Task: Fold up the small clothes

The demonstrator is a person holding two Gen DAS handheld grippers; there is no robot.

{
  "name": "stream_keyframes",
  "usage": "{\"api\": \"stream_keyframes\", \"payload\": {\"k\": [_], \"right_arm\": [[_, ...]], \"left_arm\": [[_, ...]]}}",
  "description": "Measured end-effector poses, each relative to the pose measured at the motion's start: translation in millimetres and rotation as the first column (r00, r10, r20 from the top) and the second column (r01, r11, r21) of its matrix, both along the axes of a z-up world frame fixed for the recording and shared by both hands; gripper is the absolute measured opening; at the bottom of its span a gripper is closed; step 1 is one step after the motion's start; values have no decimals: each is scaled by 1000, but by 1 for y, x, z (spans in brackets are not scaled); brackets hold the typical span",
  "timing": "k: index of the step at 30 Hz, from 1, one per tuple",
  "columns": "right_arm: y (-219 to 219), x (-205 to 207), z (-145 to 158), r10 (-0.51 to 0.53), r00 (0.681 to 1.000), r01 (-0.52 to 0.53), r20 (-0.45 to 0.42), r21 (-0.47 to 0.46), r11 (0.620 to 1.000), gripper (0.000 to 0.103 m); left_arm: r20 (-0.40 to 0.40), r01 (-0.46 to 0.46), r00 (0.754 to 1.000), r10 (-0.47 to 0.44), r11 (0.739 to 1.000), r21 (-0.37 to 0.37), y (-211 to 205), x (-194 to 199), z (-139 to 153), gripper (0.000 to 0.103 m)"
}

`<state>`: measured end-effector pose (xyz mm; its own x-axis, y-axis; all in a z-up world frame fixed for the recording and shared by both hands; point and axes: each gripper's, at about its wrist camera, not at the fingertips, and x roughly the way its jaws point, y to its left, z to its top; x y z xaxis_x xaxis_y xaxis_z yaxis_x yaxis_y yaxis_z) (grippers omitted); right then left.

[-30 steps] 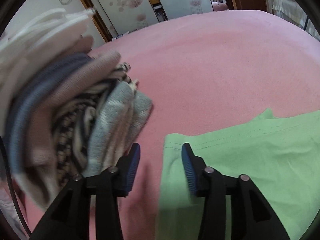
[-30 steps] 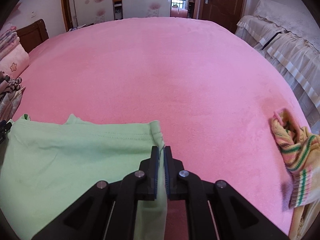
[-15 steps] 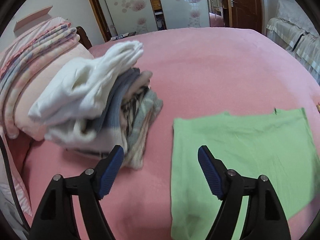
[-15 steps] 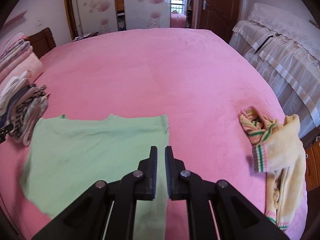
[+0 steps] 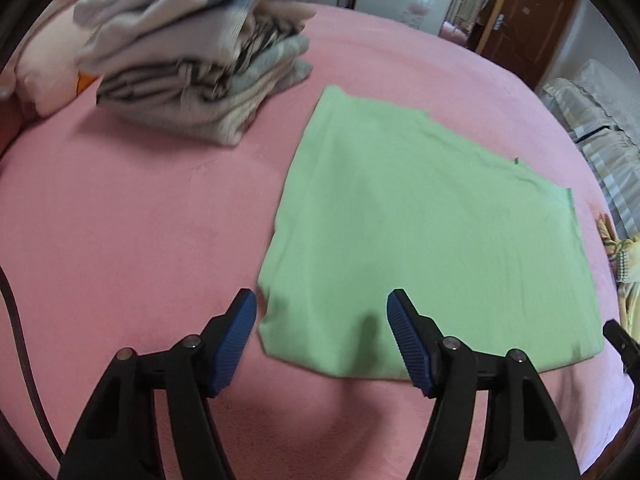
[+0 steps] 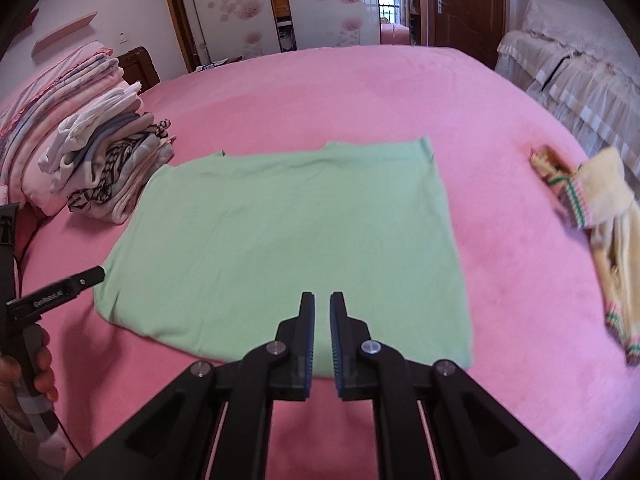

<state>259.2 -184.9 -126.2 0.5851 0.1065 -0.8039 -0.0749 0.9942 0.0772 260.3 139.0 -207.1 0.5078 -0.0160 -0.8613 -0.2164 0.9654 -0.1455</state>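
A light green garment (image 5: pixel 432 232) lies flat, folded to a rough rectangle, on the pink bed; it also shows in the right wrist view (image 6: pixel 296 236). My left gripper (image 5: pixel 320 320) is open and empty, hovering over the garment's near left corner. My right gripper (image 6: pixel 321 312) is nearly shut with a narrow gap, holds nothing, and hovers over the garment's near edge. The left gripper's tip (image 6: pixel 86 276) shows at the garment's left corner in the right wrist view.
A stack of folded clothes (image 6: pixel 112 168) sits left of the green garment, also in the left wrist view (image 5: pixel 200 64), with folded bedding (image 6: pixel 52 92) behind it. A yellow striped garment (image 6: pixel 592 216) lies crumpled at the right. The pink bed (image 6: pixel 360 92) stretches beyond.
The right gripper has let go of the green garment's corner and drawn back toward me. The left gripper has opened wider and pulled back to the near left corner. The garment now lies flat.
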Motion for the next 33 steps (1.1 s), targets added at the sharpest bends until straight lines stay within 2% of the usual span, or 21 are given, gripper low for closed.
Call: {"api": "stream_keyframes", "payload": {"k": [2,5,7,10,15,21,26,29,33], "right_arm": [[-1,0,-12,-11,1000,11,-20,9,1000,7],[-10,2,-29,-42,998,41,-51,-20,999,7],[-21,4,-38,-75,995,72,-68,-45,996,7],[-37,6,-47,-117,989,111,-90,-70,991,7],[-51,4,-55,-138,985,129,-105,-89,988,7],[-47,1,-47,-124,988,117,-95,-83,990,7],[-30,-3,-28,-87,995,83,-57,-56,995,7],[-12,-9,-16,-39,999,37,-26,-56,998,7],[13,-21,-3,33,999,-31,17,-76,997,7]], "left_arm": [[-15,-17,1000,17,1000,15,2,0,-10,66],[-32,-33,999,36,996,83,9,-1,-21,65],[-36,-37,999,40,996,82,15,-2,-26,65],[-32,-26,999,28,996,80,21,-4,-30,66],[-15,15,1000,-13,987,158,16,0,-33,66],[-20,-17,1000,20,992,128,21,-2,-22,66],[21,-66,998,65,997,43,26,-21,8,66],[25,-88,996,90,993,-74,32,-37,16,66],[2,-119,992,123,970,-212,34,-60,14,66]]}}
